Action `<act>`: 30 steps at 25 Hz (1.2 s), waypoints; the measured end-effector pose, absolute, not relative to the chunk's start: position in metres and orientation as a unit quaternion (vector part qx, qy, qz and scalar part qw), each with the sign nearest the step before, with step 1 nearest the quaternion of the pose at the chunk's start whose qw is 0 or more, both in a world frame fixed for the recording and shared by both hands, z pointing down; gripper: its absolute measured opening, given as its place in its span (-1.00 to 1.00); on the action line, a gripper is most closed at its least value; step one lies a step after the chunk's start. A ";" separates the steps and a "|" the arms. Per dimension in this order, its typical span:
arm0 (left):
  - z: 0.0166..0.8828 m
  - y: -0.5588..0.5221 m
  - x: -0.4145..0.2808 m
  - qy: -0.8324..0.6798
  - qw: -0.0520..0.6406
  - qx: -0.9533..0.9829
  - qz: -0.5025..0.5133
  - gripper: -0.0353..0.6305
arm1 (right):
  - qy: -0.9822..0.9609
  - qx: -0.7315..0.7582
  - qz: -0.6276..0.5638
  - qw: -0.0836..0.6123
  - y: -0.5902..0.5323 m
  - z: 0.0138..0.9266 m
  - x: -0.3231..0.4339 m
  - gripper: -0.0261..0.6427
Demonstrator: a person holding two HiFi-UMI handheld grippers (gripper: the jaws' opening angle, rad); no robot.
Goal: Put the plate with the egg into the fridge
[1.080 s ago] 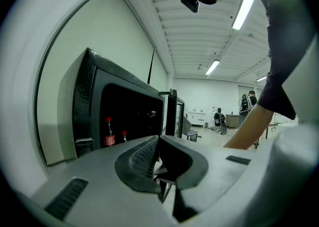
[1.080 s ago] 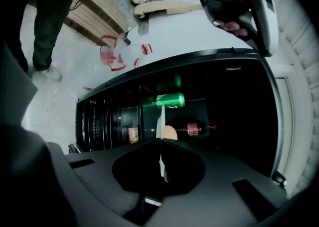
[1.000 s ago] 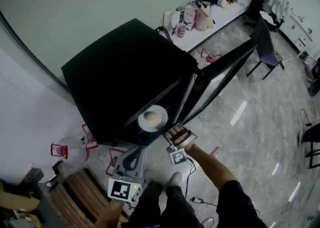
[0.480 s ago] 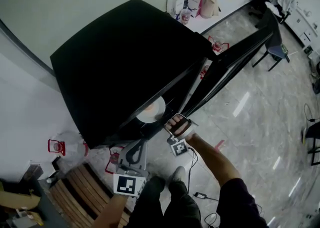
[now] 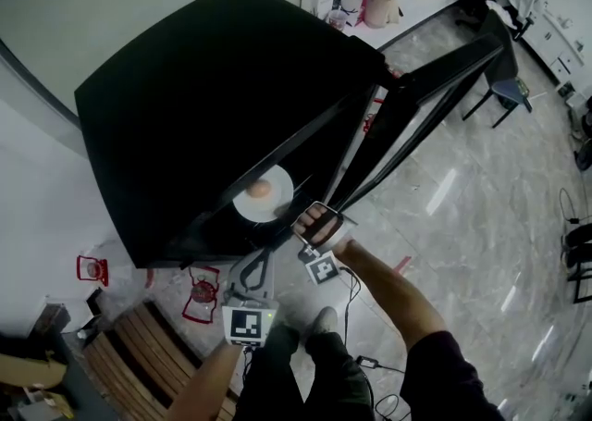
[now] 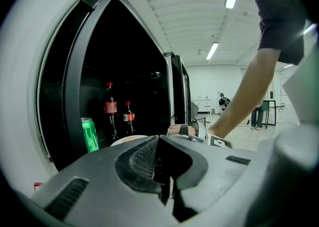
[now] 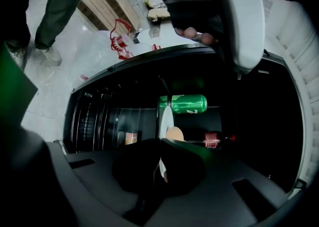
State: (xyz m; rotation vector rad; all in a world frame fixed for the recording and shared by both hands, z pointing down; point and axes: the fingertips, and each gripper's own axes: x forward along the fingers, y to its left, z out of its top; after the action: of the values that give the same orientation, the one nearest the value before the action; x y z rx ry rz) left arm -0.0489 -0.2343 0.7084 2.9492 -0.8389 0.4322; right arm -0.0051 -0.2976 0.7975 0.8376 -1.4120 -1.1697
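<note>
You are holding the white round plate (image 5: 279,199) at the open front of the black fridge (image 5: 203,105), toward its five o'clock; the brownish egg (image 5: 259,189) is sitting near the plate's centre.

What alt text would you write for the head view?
Seen from above, the right gripper holds a white plate with an egg at the open black fridge. The left gripper, shut and empty, is lower in frame.
</note>
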 end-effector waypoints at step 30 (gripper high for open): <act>0.725 -0.237 -0.036 -0.269 -0.010 0.952 0.147 -0.87 | -0.653 0.369 -0.391 0.532 -0.270 0.777 0.006 -0.45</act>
State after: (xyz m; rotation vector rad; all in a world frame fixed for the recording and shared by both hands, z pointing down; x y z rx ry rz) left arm -0.0360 -0.2368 0.7252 3.0099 -0.8517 0.4634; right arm 0.0065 -0.2703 0.7769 0.8805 -1.5584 -0.9331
